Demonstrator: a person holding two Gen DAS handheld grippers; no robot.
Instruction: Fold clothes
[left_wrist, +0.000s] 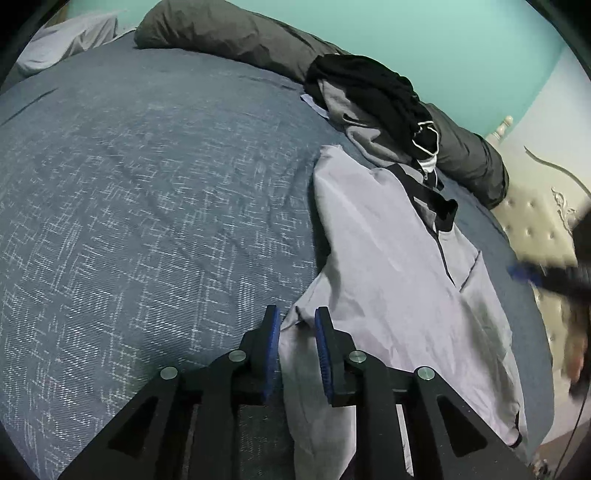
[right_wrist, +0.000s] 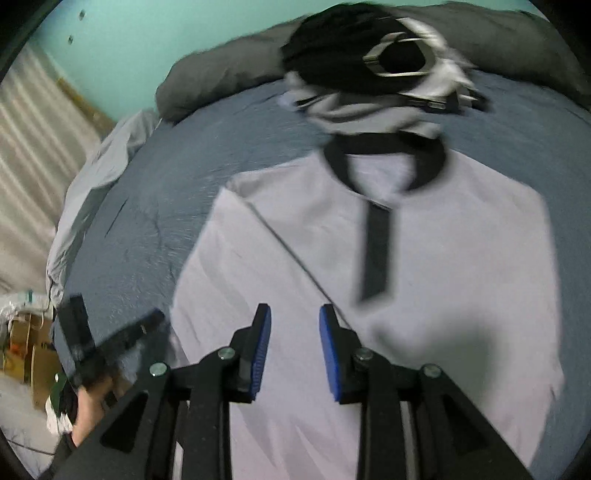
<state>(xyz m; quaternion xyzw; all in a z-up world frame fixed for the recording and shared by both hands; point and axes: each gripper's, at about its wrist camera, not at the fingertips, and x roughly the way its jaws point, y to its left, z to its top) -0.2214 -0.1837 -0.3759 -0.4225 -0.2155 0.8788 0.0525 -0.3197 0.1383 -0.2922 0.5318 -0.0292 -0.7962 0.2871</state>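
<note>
A pale grey polo shirt with a black collar and placket lies front up on the blue bed cover. A diagonal fold line crosses its left side. My left gripper hovers at the shirt's lower left edge with its jaws a little apart; the fabric edge lies between the fingers, unpinched. My right gripper hangs open over the lower middle of the shirt and holds nothing. In the left wrist view the right gripper is a blur at the right edge. In the right wrist view a hand holds the left gripper.
A heap of black and grey clothes sits just beyond the shirt's collar. Dark grey bedding lines the far side under a teal wall. A tufted headboard stands to the right. Pale sheets and floor clutter lie left.
</note>
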